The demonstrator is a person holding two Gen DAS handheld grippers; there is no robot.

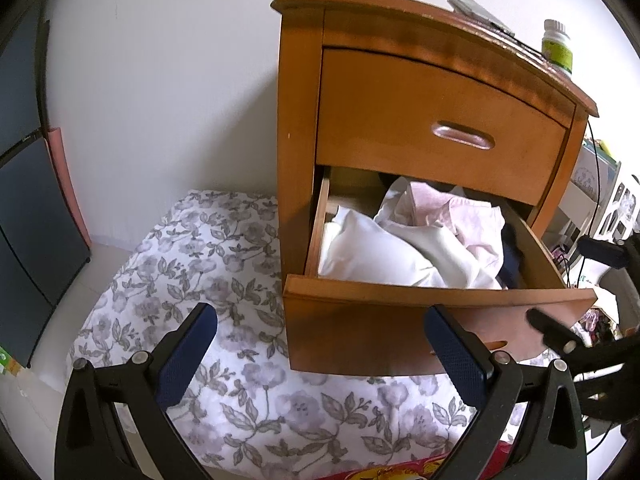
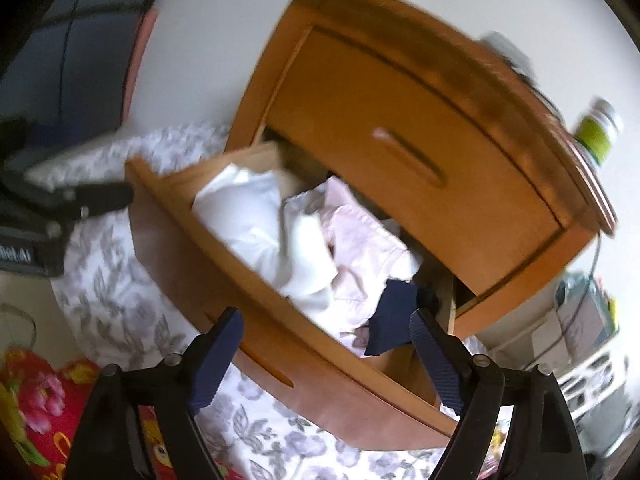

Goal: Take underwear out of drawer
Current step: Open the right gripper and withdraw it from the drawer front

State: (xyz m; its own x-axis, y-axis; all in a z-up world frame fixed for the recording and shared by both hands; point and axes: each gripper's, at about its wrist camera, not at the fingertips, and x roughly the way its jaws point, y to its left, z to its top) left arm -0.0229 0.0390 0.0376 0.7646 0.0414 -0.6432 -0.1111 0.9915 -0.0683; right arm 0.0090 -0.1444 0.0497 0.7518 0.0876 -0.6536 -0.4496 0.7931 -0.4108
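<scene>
The wooden nightstand (image 1: 304,120) has its lower drawer (image 1: 360,340) pulled open. Inside lie a white cloth (image 1: 372,248), a pale pink garment (image 1: 472,220) and a dark navy piece (image 1: 512,264) at the right end. My left gripper (image 1: 320,312) hangs open in front of the drawer front, holding nothing. In the blurred, tilted right wrist view, my right gripper (image 2: 326,316) stands open just above the drawer front (image 2: 280,344), with the navy piece (image 2: 392,312) by its right fingertip and nothing gripped. The pink garment (image 2: 368,252) and white cloth (image 2: 256,216) lie beyond.
The upper drawer (image 1: 420,100) is shut. A green-labelled bottle (image 1: 557,46) and a flat device (image 1: 472,10) sit on the nightstand top. Floral bedding (image 1: 200,260) lies below the drawer, a dark cabinet (image 1: 24,200) stands left, white shelving (image 1: 600,200) right.
</scene>
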